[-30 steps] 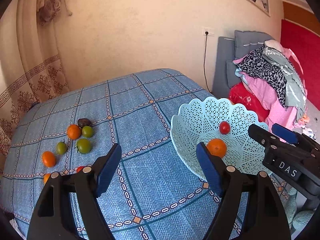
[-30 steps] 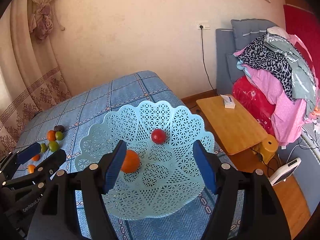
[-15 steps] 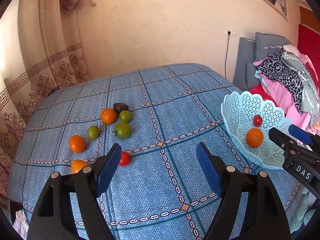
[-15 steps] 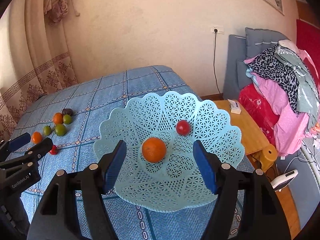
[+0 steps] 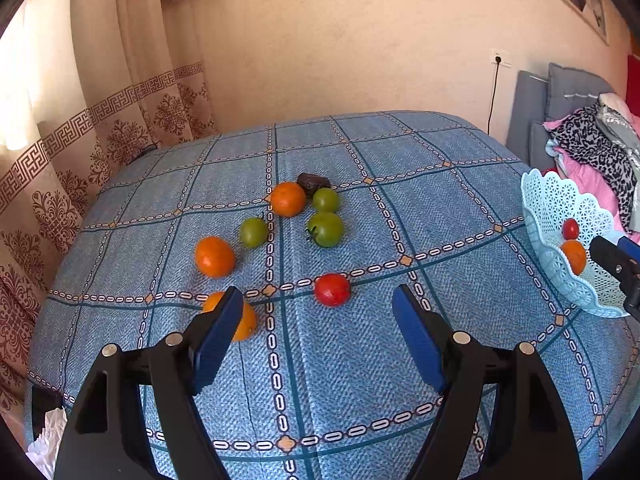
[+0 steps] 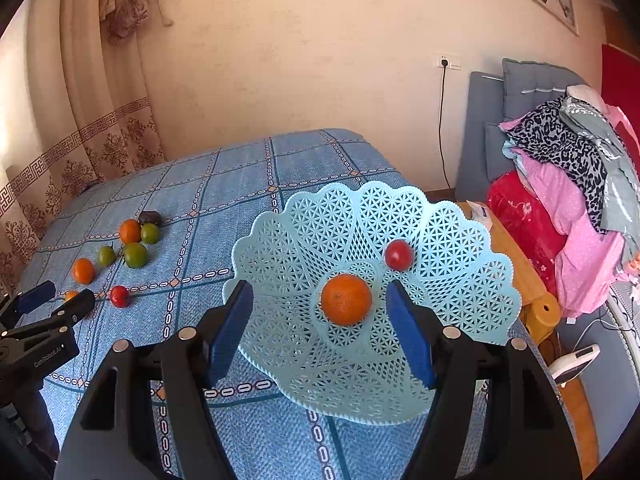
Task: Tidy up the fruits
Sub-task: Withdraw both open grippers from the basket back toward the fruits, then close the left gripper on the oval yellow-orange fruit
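Now the step in hand looks like the reach for the next fruit: two are already in the basket and the rest lie loose on the blue checked counter.

Just past the left finger of the left tool (image 5: pixel 318 334), and partly hidden behind it, sits an orange (image 5: pixel 247 322). Further out on that side lies a second orange (image 5: pixel 215 257), then a green tomato (image 5: pixel 253 232), and beyond them a cluster of a third orange (image 5: pixel 287 199), a dark wrinkled fruit (image 5: pixel 313 181) and two more green tomatoes (image 5: pixel 325 229). A red tomato (image 5: pixel 332 289) lies just ahead of the tool, a little left of the middle of its gap. The left tool stands wide open with nothing between its fingers.

To the right, the pale blue lattice basket (image 6: pixel 280 248) sits ahead of the right tool (image 6: pixel 320 330), which is likewise open and empty. Seen between its fingers, further on in the basket, rests an orange (image 6: pixel 346 299), with a small red tomato (image 6: pixel 398 255) beyond its right finger.

The next move probably calls for the left tool to go down and forward so that its fingers straddle the red tomato, then close gently, since a ripe tomato may bruise or roll on the cloth.
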The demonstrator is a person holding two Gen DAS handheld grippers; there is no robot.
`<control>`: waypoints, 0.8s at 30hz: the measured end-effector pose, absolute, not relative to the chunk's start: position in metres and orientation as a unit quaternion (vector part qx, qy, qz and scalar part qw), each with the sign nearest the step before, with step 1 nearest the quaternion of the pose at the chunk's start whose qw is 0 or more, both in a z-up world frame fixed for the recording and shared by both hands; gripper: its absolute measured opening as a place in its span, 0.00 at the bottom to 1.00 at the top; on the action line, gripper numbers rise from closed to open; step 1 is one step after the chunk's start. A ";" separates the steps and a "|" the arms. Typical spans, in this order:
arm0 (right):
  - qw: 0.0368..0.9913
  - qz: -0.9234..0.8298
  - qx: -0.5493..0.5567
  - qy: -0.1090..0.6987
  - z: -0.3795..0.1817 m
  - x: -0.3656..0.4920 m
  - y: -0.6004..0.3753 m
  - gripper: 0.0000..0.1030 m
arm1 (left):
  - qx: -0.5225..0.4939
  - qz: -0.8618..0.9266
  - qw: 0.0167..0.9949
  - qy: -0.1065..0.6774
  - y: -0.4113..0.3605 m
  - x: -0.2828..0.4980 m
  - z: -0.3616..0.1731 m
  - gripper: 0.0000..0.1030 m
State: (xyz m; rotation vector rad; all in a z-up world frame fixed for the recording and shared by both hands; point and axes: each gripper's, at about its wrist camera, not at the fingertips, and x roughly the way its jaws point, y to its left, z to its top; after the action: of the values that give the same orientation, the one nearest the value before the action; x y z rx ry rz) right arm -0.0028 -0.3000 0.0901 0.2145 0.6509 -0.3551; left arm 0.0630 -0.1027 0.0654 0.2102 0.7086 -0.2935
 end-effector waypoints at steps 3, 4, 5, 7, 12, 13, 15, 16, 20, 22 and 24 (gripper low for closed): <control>0.927 -0.170 0.102 0.318 0.090 0.000 -0.294 0.68 | 0.098 -0.134 0.923 0.348 -0.093 0.066 0.063 0.74; 0.928 -0.169 0.101 0.317 0.090 0.001 -0.293 0.68 | 0.097 -0.132 0.923 0.349 -0.090 0.067 0.063 0.74; 0.928 -0.168 0.100 0.318 0.090 0.003 -0.291 0.68 | 0.096 -0.130 0.923 0.349 -0.087 0.067 0.062 0.74; 0.928 -0.164 0.099 0.318 0.090 0.005 -0.288 0.68 | 0.096 -0.125 0.923 0.351 -0.082 0.068 0.060 0.74; 0.929 -0.153 0.099 0.321 0.088 0.012 -0.278 0.68 | 0.095 -0.111 0.923 0.357 -0.069 0.074 0.055 0.74; 0.930 -0.149 0.098 0.322 0.088 0.015 -0.276 0.68 | 0.094 -0.108 0.923 0.358 -0.066 0.075 0.055 0.74; 0.931 -0.141 0.097 0.322 0.087 0.019 -0.270 0.68 | 0.093 -0.102 0.923 0.360 -0.060 0.078 0.053 0.74; 0.932 -0.135 0.095 0.322 0.087 0.021 -0.267 0.68 | 0.091 -0.098 0.923 0.361 -0.057 0.080 0.052 0.74; 0.937 -0.113 0.081 0.319 0.087 0.028 -0.251 0.68 | 0.089 -0.080 0.922 0.368 -0.043 0.088 0.047 0.74; 0.938 -0.098 0.076 0.323 0.085 0.033 -0.242 0.68 | 0.087 -0.073 0.921 0.373 -0.036 0.093 0.044 0.74; 0.938 -0.085 0.071 0.329 0.083 0.039 -0.233 0.68 | 0.085 -0.063 0.920 0.378 -0.030 0.098 0.040 0.74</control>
State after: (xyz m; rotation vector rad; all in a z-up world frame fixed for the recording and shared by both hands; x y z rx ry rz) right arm 0.0391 -0.2335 0.0826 0.1458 0.6711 -0.1732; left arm 0.0980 -0.0303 0.0403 0.1742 0.7768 -0.1304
